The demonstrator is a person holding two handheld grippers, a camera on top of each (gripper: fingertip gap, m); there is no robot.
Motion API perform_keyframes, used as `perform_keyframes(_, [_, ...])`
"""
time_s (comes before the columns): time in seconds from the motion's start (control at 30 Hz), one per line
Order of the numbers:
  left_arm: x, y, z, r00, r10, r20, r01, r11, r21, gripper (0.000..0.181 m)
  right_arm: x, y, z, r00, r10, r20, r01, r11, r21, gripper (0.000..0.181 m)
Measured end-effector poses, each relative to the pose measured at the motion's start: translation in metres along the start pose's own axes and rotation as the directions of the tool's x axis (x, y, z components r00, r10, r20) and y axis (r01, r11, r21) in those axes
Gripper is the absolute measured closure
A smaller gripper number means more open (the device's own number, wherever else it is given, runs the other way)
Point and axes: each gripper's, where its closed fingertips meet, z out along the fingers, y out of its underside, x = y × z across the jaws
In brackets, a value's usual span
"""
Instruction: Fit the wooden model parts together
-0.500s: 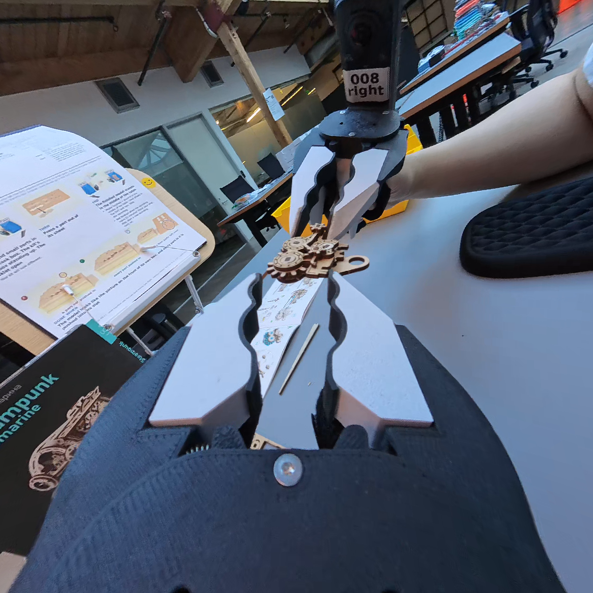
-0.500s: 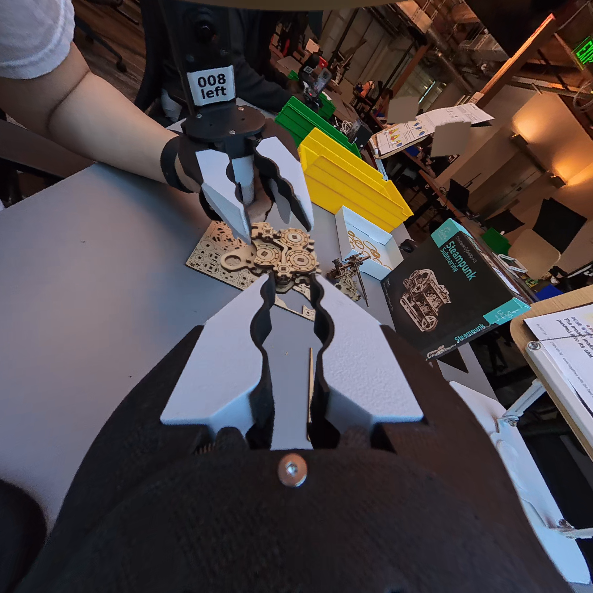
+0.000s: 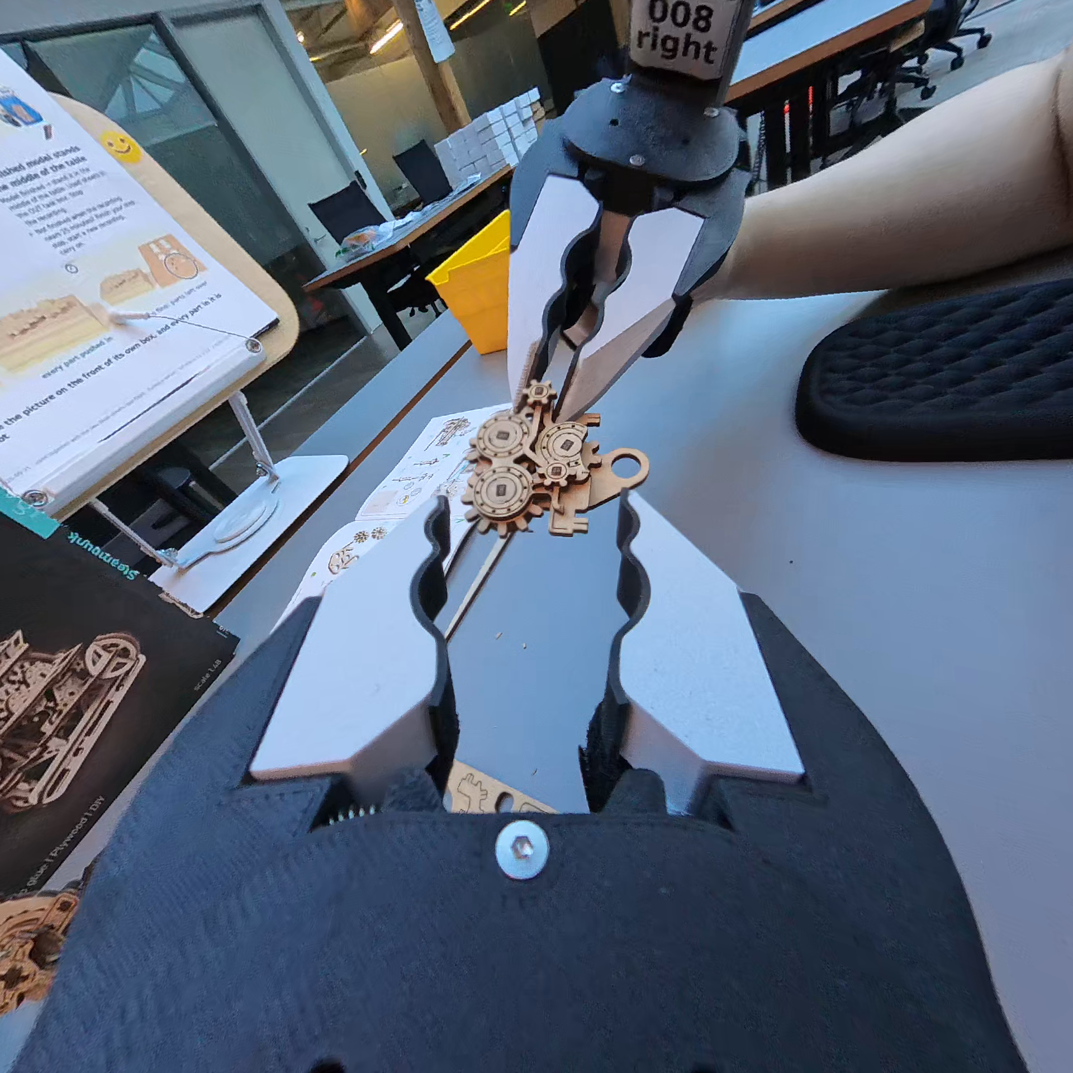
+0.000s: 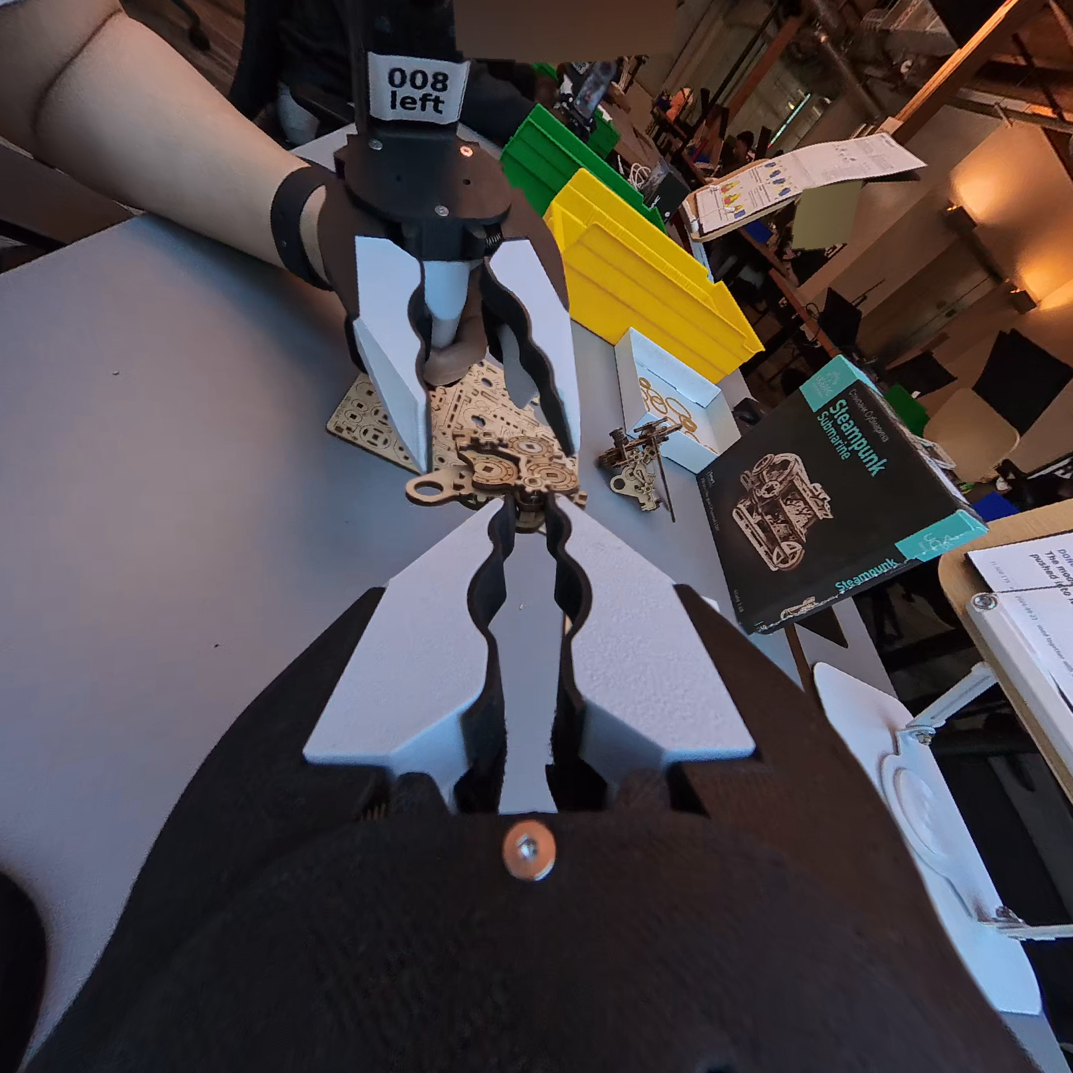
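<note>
A wooden gear assembly [image 3: 502, 488] with several cogs and a ring tab hangs above the grey table [image 3: 813, 638]. My right gripper [image 4: 525, 505] is shut on its edge and holds it up; in the left wrist view the right gripper [image 3: 548, 400] pinches its top. My left gripper [image 3: 534, 502] is open, with a fingertip on either side of the assembly's near edge, and I cannot tell whether they touch it. In the right wrist view the assembly [image 4: 499, 470] sits between the left gripper's [image 4: 496, 456] spread fingers.
On the table lie a plywood part sheet [image 4: 464, 406], a second small wooden assembly [image 4: 636, 464], a white box [image 4: 668, 395], the black kit box [image 4: 824, 493], yellow bins [image 4: 638, 273], a booklet [image 3: 406, 493] and a thin stick [image 3: 476, 580]. An instruction stand [image 3: 116, 290] stands left, a black pad [image 3: 940, 377] right. Left and right tips are no more than a few centimetres apart.
My left gripper's jaws have opened wider around the assembly. My right gripper's jaws have narrowed onto it. The two grippers have come closer together.
</note>
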Motion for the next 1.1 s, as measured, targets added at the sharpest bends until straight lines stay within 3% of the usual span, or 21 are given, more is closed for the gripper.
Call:
perform_keyframes(0.1, [-0.006,-0.006,-0.004,1.000,-0.018,0.025,0.017,0.999,0.035,0.138,0.006,-0.005,-0.003,0.999,-0.007,-0.032,0.008,1.000,0.021,0.173])
perform_keyframes(0.27, [-0.006,-0.009,-0.004,0.995,-0.100,-0.008,0.100,0.994,0.046,0.131,0.012,-0.010,-0.006,0.997,-0.004,-0.076,0.008,0.999,0.053,0.173])
perform_keyframes(0.4, [-0.010,-0.013,-0.005,0.998,-0.054,0.041,0.051,0.996,0.075,0.144,0.011,-0.013,-0.006,0.997,0.010,-0.071,-0.005,0.997,0.071,0.172])
perform_keyframes(0.63, [-0.010,-0.011,-0.005,0.995,0.040,0.089,-0.044,0.998,0.046,0.145,0.009,-0.013,-0.007,0.998,0.014,-0.058,-0.010,0.997,0.074,0.173])
perform_keyframes(0.9, [-0.010,-0.011,-0.005,0.996,0.041,0.083,-0.045,0.998,0.045,0.147,0.008,-0.013,-0.007,0.998,0.051,-0.026,-0.048,0.994,0.100,0.171])
perform_keyframes(0.97, [-0.009,-0.011,-0.005,0.996,0.037,0.078,-0.041,0.998,0.048,0.147,0.009,-0.014,-0.008,0.998,0.053,-0.029,-0.050,0.993,0.109,0.167])
perform_keyframes(1.1, [-0.008,-0.012,-0.006,0.996,0.047,0.074,-0.050,0.998,0.047,0.147,0.007,-0.018,-0.013,0.997,0.072,0.020,-0.074,0.988,0.133,0.138])
